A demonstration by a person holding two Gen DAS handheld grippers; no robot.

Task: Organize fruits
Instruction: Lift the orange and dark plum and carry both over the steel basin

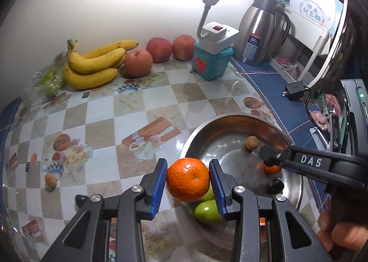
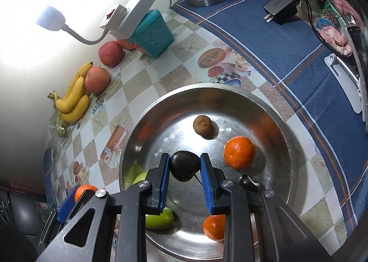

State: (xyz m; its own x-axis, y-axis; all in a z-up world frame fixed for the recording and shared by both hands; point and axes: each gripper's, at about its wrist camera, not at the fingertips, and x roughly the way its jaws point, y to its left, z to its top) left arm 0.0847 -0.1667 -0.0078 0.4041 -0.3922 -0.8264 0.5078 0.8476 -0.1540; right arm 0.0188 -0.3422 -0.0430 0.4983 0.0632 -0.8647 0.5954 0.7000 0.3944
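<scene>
a: left gripper (image 1: pixel 188 179): status?

b: clamped on a mandarin (image 1: pixel 187 179), blue pads (image 1: pixel 161 183) pressing both flanks. held clear of the checkered tablecloth (image 1: pixel 138 105), above the near-left rim of the steel bowl (image 1: pixel 230 116).

a: right gripper (image 2: pixel 185 167)?

b: closed on a dark, smooth fruit (image 2: pixel 184 165) (possibly a plum; cannot tell). hanging over the bowl floor, stem trailing toward the right pad.

a: remaining in the bowl?

b: second mandarin (image 2: pixel 239 152) to the right of the right gripper's fingers, a third (image 2: pixel 214 227) low under them, a brown longan-like fruit (image 2: pixel 202 125) beyond, green fruits (image 2: pixel 161 218) at the near-left wall, a small dark fruit (image 2: pixel 249 182) just beside the right finger.

a: sorted rows?

b: bananas (image 1: pixel 96 64) and apples (image 1: pixel 158 49) lined along the far wall; bagged green fruit (image 1: pixel 50 80) at the left end.

a: deciding relation?

b: open tablecloth lying ahead and left of the left gripper's fingers, well apart from the bowl. left hand nearer that row; judged the likelier drop side for the mandarin. roundish fruit, no long axis to align. risk of rolling on release.
</scene>
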